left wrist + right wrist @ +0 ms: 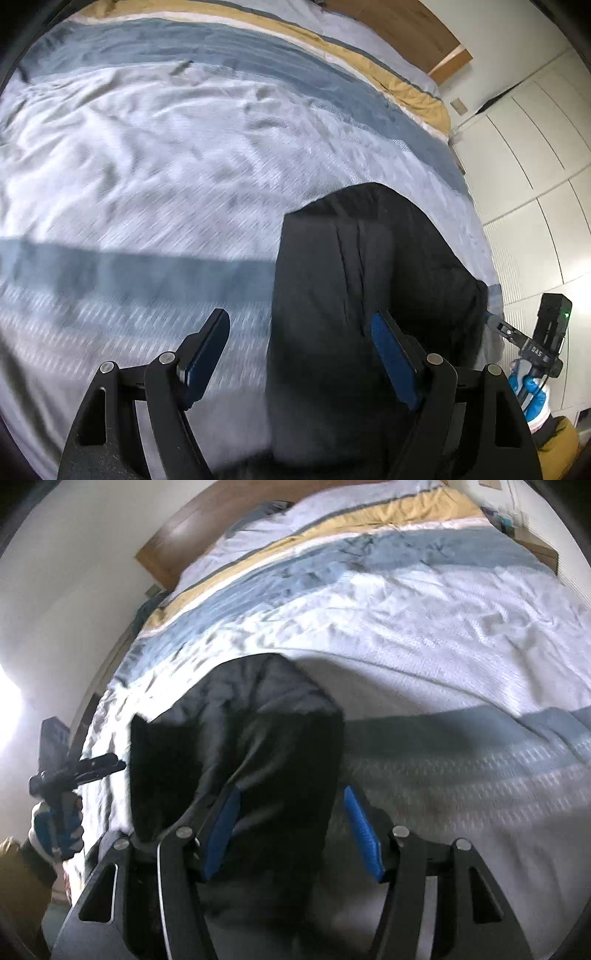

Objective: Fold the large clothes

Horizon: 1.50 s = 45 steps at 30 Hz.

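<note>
Angling down over black garment (354, 295), both claws

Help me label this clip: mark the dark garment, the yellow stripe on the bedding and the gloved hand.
dark garment (369, 266), left wrist view, on its upper folded panel.
yellow stripe (388, 515), right wrist view, mid-band near the headboard.
gloved hand (532, 391), left wrist view, on the blue glove fingers.
</note>
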Each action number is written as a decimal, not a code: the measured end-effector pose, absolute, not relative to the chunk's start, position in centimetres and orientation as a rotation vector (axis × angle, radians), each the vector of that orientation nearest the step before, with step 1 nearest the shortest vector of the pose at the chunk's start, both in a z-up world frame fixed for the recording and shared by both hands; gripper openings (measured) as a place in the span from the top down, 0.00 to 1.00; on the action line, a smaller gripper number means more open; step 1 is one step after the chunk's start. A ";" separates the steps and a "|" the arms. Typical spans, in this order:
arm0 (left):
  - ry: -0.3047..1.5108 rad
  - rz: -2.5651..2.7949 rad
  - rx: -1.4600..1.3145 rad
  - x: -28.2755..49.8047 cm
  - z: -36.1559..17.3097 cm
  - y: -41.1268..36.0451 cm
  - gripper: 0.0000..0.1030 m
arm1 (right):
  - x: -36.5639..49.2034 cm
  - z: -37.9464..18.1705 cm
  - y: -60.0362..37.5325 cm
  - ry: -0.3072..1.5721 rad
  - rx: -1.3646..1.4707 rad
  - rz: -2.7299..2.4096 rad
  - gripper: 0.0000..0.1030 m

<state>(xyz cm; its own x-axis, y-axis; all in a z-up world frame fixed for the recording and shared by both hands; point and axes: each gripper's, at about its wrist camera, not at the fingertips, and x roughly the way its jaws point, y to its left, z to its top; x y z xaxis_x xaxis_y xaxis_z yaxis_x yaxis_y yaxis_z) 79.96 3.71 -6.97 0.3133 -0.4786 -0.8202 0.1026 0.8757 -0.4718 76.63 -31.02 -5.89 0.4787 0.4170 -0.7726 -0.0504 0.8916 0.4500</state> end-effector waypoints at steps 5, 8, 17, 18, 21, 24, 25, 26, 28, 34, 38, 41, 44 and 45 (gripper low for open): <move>1.239 -0.403 -0.403 83.0 -10.2 1.5 0.26 | 80.3 -9.1 -30.7 1.061 0.474 0.309 0.44; 1.264 -0.397 -0.411 83.9 -11.4 0.4 0.26 | 81.7 -9.9 -30.2 1.073 0.477 0.321 0.44; 1.245 -0.332 -0.351 83.9 -11.0 -2.4 0.86 | 82.9 -9.7 -27.4 1.104 0.324 0.293 0.83; 1.235 -0.332 -0.338 83.7 -10.6 -2.5 0.88 | 82.4 -9.2 -27.3 1.097 0.308 0.294 0.84; 1.176 -0.348 -0.334 81.2 -8.4 -2.2 0.89 | 80.6 -6.9 -27.5 1.066 0.277 0.301 0.85; 1.132 -0.365 -0.359 78.5 -6.6 -1.4 0.89 | 77.8 -4.2 -28.1 1.029 0.270 0.317 0.85; 1.119 -0.367 -0.368 77.8 -6.0 -1.1 0.89 | 76.9 -3.4 -28.2 1.019 0.268 0.322 0.85; 1.105 -0.372 -0.382 76.7 -5.4 -0.9 0.89 | 75.6 -2.6 -28.2 1.008 0.266 0.328 0.85; 1.080 -0.387 -0.398 74.3 -3.8 -0.2 0.89 | 73.2 -0.9 -28.1 0.992 0.265 0.339 0.85; 1.044 -0.423 -0.362 66.3 -0.3 0.9 0.89 | 65.2 2.8 -27.1 0.964 0.240 0.366 0.85; 1.053 -0.433 -0.321 60.7 0.0 1.4 0.89 | 59.8 2.8 -26.3 0.979 0.265 0.369 0.85; 1.064 -0.434 -0.298 57.2 -1.1 1.6 0.89 | 56.6 1.3 -26.0 1.005 0.290 0.359 0.85; 1.078 -0.436 -0.299 54.8 -3.0 2.1 0.88 | 54.1 -1.1 -26.0 1.028 0.324 0.340 0.85; 1.084 -0.436 -0.296 53.9 -3.8 2.2 0.88 | 53.5 -1.8 -26.1 1.036 0.338 0.334 0.85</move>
